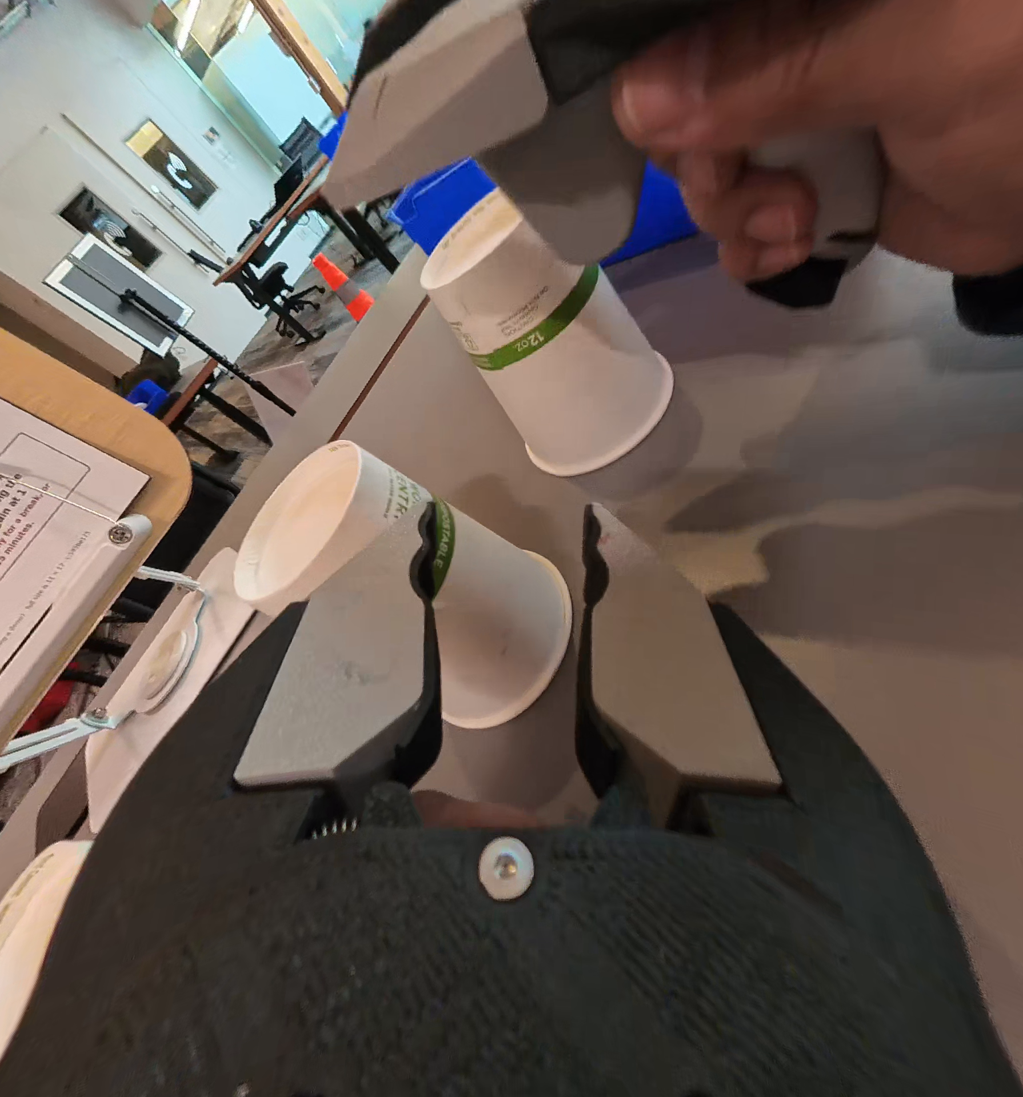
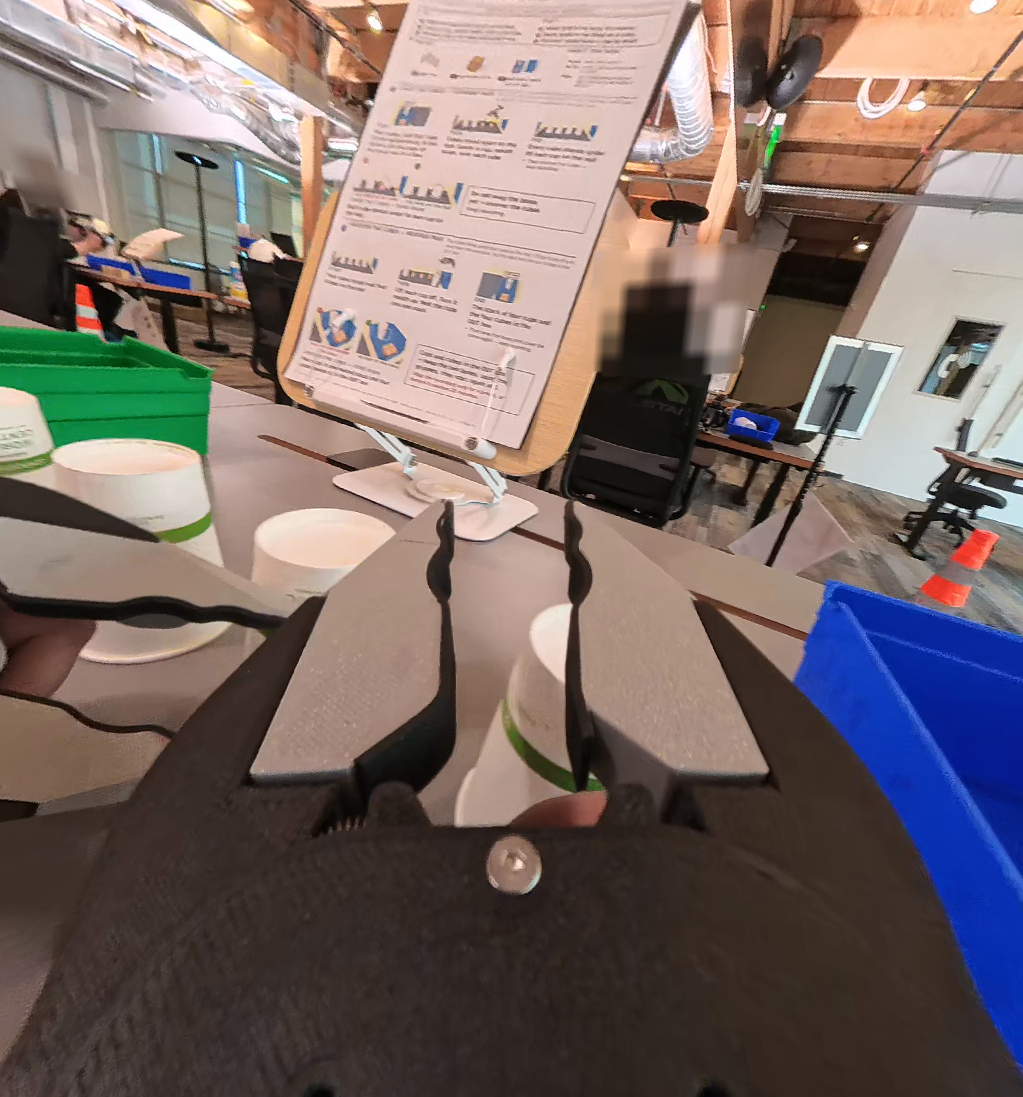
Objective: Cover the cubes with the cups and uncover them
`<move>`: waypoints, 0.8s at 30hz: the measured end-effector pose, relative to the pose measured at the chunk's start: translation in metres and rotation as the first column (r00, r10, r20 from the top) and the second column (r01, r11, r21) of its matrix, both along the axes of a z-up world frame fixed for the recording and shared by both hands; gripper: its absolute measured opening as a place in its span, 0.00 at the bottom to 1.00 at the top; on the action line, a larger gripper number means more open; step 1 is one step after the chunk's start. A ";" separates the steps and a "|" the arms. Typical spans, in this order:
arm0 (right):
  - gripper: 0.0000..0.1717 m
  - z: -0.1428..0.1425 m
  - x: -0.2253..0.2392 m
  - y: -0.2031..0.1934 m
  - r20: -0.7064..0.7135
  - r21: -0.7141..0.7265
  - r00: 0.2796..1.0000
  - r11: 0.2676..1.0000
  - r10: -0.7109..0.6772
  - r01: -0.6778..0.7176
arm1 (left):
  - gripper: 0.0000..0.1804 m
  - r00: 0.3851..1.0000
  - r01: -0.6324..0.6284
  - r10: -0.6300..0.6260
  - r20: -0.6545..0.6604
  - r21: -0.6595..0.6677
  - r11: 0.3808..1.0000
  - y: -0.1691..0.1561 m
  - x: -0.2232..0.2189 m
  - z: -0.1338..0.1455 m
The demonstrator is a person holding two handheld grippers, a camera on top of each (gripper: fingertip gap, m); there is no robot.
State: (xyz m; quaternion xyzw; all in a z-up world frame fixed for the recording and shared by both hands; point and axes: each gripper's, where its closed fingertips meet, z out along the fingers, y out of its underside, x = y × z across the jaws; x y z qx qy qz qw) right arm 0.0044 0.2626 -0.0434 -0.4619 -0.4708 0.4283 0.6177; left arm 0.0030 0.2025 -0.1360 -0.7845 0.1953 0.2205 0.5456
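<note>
Grey and smooth, the surface [image 2: 295, 475] sits in an open office with timber ceiling beams, desks, black chairs and orange traffic cones farther back. Toward the rear of it stands a wooden document stand on a white base [image 2: 438, 492] bearing a printed instruction sheet; a green plastic bin [image 2: 111, 386] lies to the left and a blue plastic bin [image 2: 942, 742] to the right. Several white paper cups with a green band stand upside down on the surface. The left tongs [image 1: 506, 549] sit partly open around one upside-down white paper cup with a green band [image 1: 485, 599]: the left pad lies against the cup's side at the band, while a gap shows between the right pad and the cup, so the cup is not gripped. Another cup of the same kind [image 1: 556, 350] stands beyond it, under the right tongs, which a hand [image 1: 853, 130] holds. The right tongs [image 2: 506, 549] are also partly open, with nothing between the tips; that cup [image 2: 533, 712] is low between the fingers, near the right finger, but whether it is touched cannot be told. Two more upturned cups [image 2: 313, 552] are to the left. No cubes are visible.
</note>
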 end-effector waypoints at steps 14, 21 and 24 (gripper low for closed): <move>0.28 -0.008 -0.001 0.004 0.074 -0.038 0.997 0.999 0.034 -0.031 | 0.24 0.999 -0.003 0.002 0.050 0.013 1.000 0.000 -0.002 0.003; 0.26 -0.009 -0.001 0.005 0.075 -0.041 0.997 0.999 0.025 -0.022 | 0.23 0.997 -0.053 0.053 0.057 -0.004 0.999 -0.001 -0.012 -0.001; 0.26 -0.011 -0.002 0.003 0.083 -0.043 0.996 0.999 0.030 -0.027 | 0.24 0.995 -0.050 0.050 0.083 0.000 0.999 -0.001 -0.013 0.001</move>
